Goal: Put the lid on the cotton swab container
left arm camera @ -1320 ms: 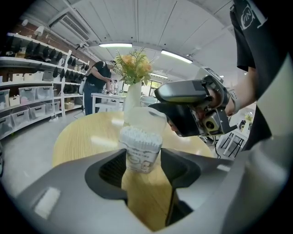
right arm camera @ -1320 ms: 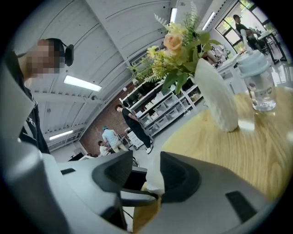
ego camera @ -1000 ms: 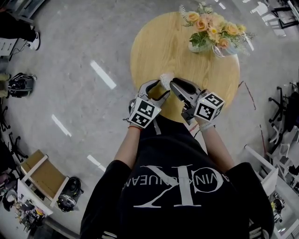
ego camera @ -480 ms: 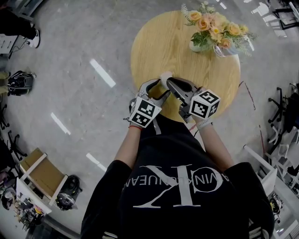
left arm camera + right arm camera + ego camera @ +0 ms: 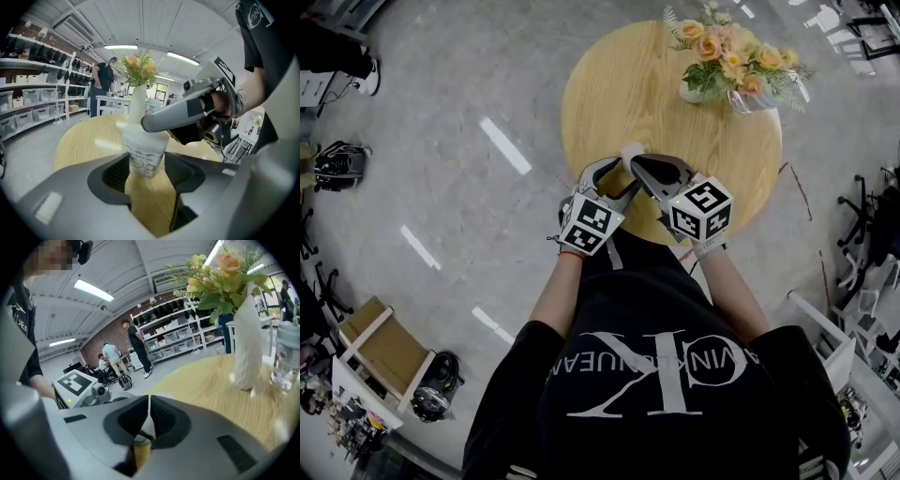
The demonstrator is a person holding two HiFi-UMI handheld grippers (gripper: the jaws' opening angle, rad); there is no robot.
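Two tongs on one small job, both busy at the near edge of the round worktop (image 5: 609,89).

My left tongs (image 5: 146,165) clamp the cotton swab container (image 5: 144,159) by its lower body. It stands upright between the pads, which press on both sides; its base is on or just above the wood (cannot tell which).

My right tongs (image 5: 148,414) come in from the right and sit over the container's top. Their jaws have just been closing and now stand nearly together, with only a thin pale edge between the pads. I judge that edge to be the rim of the lid (image 5: 144,137).

Progress:
- Container steadied: done.
- Lid brought to the container's mouth: done, as far as the left gripper view shows. A wider white cap sits across the top, touching the tip of the right tongs.
- Whether the lid is pressed fully home or merely resting there, I can't tell; the seam is blurred.

Left to do, by my reckoning: push the lid down level, release the right tongs, then let go with the left. Late stage, not finished.

The vase of flowers (image 5: 727,66) stands at the far side of the worktop, well apart from the work.
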